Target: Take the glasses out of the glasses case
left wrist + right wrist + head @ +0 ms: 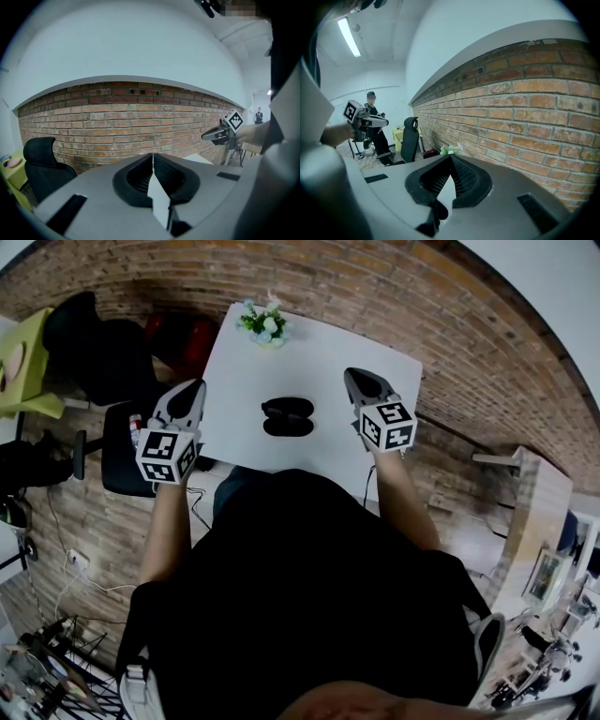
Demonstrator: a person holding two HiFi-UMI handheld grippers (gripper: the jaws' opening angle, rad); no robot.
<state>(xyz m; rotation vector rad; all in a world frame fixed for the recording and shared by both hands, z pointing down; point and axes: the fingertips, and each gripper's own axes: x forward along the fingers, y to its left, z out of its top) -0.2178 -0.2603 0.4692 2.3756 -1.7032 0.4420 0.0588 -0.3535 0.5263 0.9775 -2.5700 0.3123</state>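
A black glasses case lies in the middle of the white table; it shows as two dark oval halves, and I cannot make out glasses in it. My left gripper is held in the air off the table's left edge, its jaws closed together with nothing between them. My right gripper hovers over the table's right part, to the right of the case, also shut and empty. Each gripper view catches the other gripper: the right gripper and the left gripper. Neither gripper view shows the case.
A small pot of white flowers stands at the table's far edge. A black office chair and a yellow-green side table are to the left, a brick wall behind. A person stands far off.
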